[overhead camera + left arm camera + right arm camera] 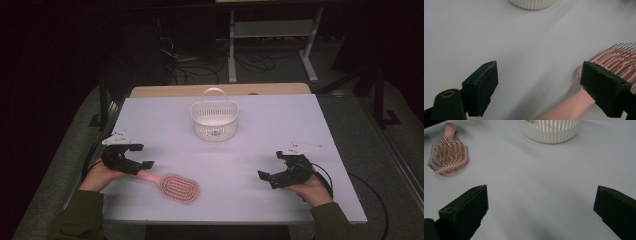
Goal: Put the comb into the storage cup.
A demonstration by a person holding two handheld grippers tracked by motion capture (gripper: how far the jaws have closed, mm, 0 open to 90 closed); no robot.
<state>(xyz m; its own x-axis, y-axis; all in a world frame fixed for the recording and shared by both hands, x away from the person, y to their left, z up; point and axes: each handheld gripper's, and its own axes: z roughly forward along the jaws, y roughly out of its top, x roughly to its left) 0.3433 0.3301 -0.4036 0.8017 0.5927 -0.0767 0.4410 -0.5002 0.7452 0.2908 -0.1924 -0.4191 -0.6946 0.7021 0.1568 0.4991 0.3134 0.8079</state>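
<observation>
I find no text, brand, number or sign that I can read anywhere on my screens. The one candidate is a small label on the white slatted plastic basket (551,131), at the top centre of the right gripper view: it shows a few dark marks, too small and blurred for me to make out a single character. In the high view the same label is a dark speck low on the basket's (214,122) front wall, near the middle of the frame, equally unreadable.
</observation>
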